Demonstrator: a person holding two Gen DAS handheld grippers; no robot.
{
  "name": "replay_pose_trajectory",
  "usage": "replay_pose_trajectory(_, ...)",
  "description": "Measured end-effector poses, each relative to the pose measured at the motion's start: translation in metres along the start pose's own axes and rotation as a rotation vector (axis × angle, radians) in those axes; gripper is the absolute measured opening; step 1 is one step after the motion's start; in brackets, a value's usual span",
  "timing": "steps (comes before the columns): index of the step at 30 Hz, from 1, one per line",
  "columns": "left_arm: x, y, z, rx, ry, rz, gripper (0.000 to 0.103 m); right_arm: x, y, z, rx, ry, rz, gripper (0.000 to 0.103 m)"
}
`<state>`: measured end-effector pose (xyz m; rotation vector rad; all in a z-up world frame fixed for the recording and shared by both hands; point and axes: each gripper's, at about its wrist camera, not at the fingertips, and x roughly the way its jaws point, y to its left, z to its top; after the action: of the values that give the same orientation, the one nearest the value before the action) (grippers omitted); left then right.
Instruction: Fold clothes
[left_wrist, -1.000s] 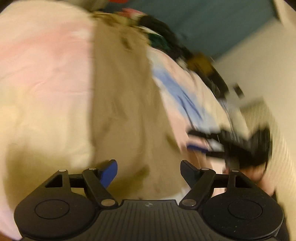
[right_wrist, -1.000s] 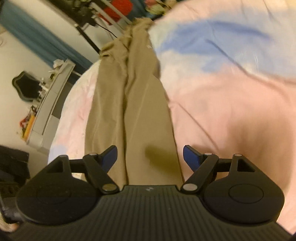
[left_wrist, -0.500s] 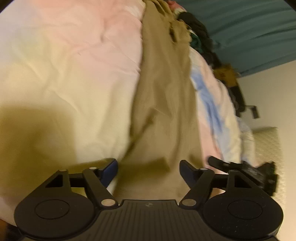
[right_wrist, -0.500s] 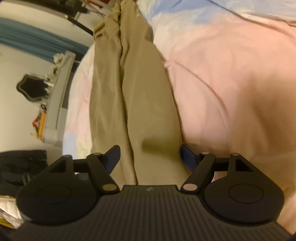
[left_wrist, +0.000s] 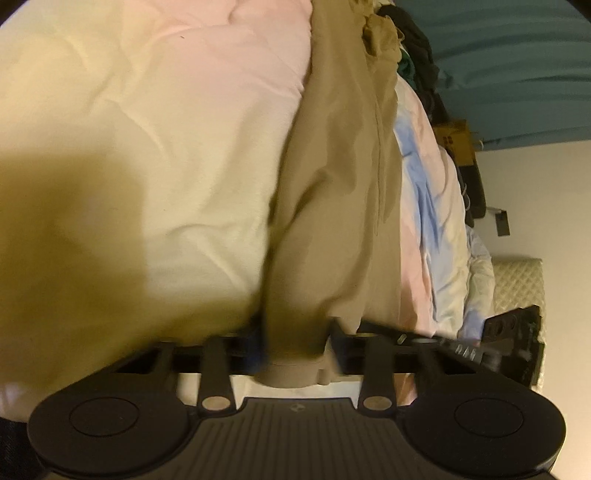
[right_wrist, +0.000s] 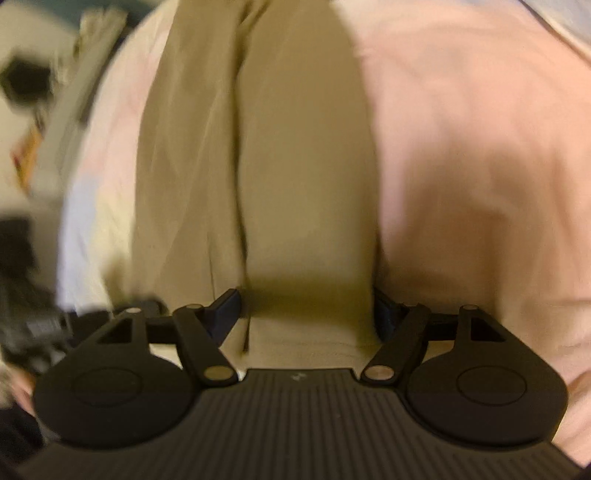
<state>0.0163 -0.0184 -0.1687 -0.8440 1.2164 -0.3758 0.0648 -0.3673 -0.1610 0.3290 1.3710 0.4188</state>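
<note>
The khaki trousers (left_wrist: 343, 192) lie stretched lengthwise on a pastel bedspread (left_wrist: 155, 122), legs side by side, running away from both cameras toward a dark heap of clothes (left_wrist: 417, 44) at the far end. The left gripper (left_wrist: 297, 338) sits at the near hem of one leg, its jaws narrowed around a bunched fold of cloth that fills the gap between them; it appears to be clamped on the fabric, though motion blur smears the fingertips. In the right wrist view, the right gripper (right_wrist: 308, 308) straddles the other leg (right_wrist: 306, 177) at its near end, jaws spread wide with the cloth lying between them and each fingertip just beside an edge of the leg. The right gripper also shows at the lower right of the left view, blurred. The room at the left edge of the right view is too smeared to read. A teal curtain (left_wrist: 517, 66) hangs beyond the bed.
</note>
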Motion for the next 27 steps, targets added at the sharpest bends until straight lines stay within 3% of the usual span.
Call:
replay_pose_trajectory(1, 0.000, 0.000, 0.000, -0.004, -0.004, -0.002, 0.016, 0.000, 0.012, -0.003, -0.050, 0.006, -0.029, 0.075)
replay_pose_trajectory(2, -0.002, 0.000, 0.001, -0.008, -0.008, -0.012, 0.014, -0.001, 0.022, -0.005, -0.093, 0.010, -0.051, 0.064)
replay_pose_trajectory(4, -0.006, -0.003, 0.002, -0.001, -0.017, -0.032, 0.011, -0.016, 0.029, -0.009, -0.099, -0.031, -0.027, 0.036)
replay_pose_trajectory(5, -0.010, -0.008, 0.003, 0.014, -0.025, -0.039, 0.010, -0.027, 0.031, -0.011, -0.090, -0.063, -0.003, 0.016)
replay_pose_trajectory(12, -0.072, -0.043, 0.024, 0.019, -0.143, -0.156, 0.007, -0.105, 0.047, -0.018, -0.035, -0.297, 0.164, 0.012)
replay_pose_trajectory(18, -0.145, -0.097, 0.037, 0.104, -0.281, -0.225, 0.007, -0.179, 0.077, -0.013, -0.041, -0.526, 0.326, 0.011)
replay_pose_trajectory(23, -0.190, -0.107, 0.014, 0.180, -0.360, -0.221, 0.007, -0.191, 0.085, -0.029, -0.050, -0.572, 0.372, 0.011)
replay_pose_trajectory(27, -0.201, -0.079, -0.029, 0.176, -0.368, -0.193, 0.007, -0.167, 0.083, -0.059, -0.035, -0.552, 0.378, 0.011)
